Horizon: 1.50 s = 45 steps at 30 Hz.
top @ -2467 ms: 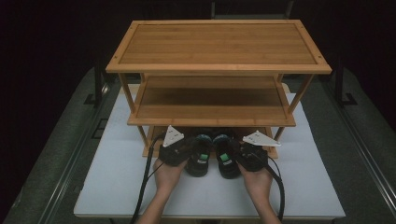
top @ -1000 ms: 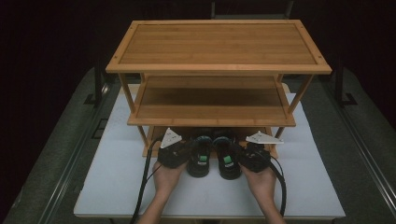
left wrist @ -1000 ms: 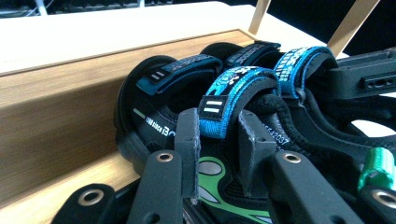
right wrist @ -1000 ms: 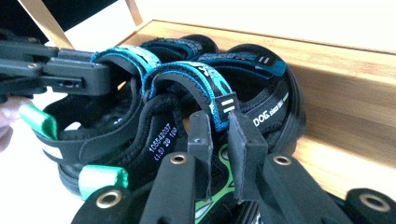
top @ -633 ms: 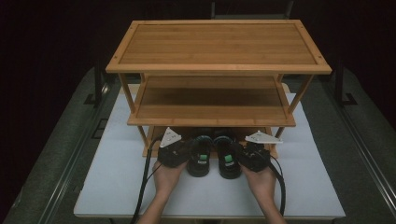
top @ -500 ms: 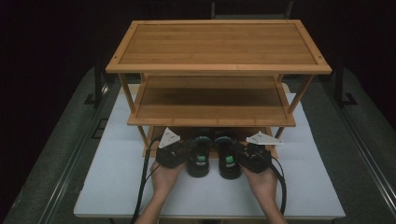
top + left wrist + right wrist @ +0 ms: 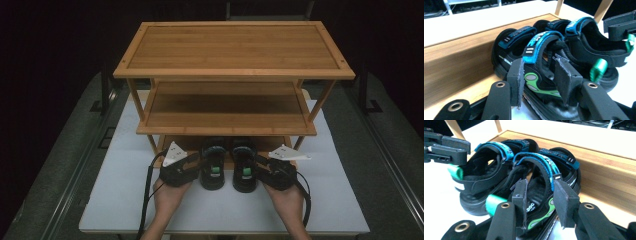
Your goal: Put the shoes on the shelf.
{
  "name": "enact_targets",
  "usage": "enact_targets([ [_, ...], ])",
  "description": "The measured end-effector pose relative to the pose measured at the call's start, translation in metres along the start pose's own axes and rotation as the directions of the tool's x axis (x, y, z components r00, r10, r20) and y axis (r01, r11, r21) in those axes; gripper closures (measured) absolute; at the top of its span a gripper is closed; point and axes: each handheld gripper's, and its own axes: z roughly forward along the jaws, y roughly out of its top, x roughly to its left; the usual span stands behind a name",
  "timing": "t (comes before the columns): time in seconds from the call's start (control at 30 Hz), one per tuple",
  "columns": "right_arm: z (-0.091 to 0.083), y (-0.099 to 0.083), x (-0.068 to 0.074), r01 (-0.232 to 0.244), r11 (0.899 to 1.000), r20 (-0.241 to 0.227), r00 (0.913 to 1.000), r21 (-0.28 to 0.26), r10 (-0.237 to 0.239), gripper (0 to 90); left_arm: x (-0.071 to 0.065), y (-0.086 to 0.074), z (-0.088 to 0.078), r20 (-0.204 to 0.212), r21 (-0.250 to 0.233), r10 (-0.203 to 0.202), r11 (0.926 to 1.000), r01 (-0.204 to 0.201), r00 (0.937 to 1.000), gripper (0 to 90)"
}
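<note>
Two black sandals with blue straps and green trim stand side by side, toes on the lowest board (image 7: 176, 144) of a bamboo rack (image 7: 235, 60). The left sandal (image 7: 212, 171) (image 7: 541, 62) has my left gripper (image 7: 196, 164) (image 7: 539, 78) at its outer side. That gripper's jaws have just been opening and stand apart around the side strap without pressing it. The right sandal (image 7: 245, 173) (image 7: 537, 182) has my right gripper (image 7: 261, 166) (image 7: 541, 201) at its outer side. Its jaws have also just been opening and straddle the strap loosely.
The rack has a middle shelf (image 7: 225, 112) and a top shelf above the sandals, with slanted legs (image 7: 315, 107) at the sides. It stands on a white tabletop (image 7: 115, 200); bare white surface lies to each side of my hands. Dark surroundings lie beyond the table.
Both grippers' jaws have spread apart from the sandals' sides. My left gripper has drawn slightly back toward the person. The sandals stay where they were on the lowest board.
</note>
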Motion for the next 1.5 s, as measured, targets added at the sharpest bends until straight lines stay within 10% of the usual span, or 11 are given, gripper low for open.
enact_targets([
  [0.7, -0.029, -0.036, 0.007, 0.071, 0.997, -0.043, 0.9967, 0.038, -0.069, 84.4, -0.019, -0.027, -0.01, 0.033, 0.058, 0.047, 0.9971, -0.049, 0.9984, 51.8],
  [1.07, -0.014, -0.044, 0.007, 0.097, 0.989, -0.047, 0.9947, 0.111, -0.092, 53.8, -0.024, -0.034, 0.003, 0.051, 0.1, 0.048, 0.9936, -0.053, 0.9976, 42.7],
  [1.5, 0.003, -0.046, 0.012, 0.124, 0.979, -0.061, 0.9914, 0.159, -0.116, 46.1, -0.026, -0.037, 0.013, 0.059, 0.134, 0.034, 0.9901, -0.042, 0.9977, 35.2],
])
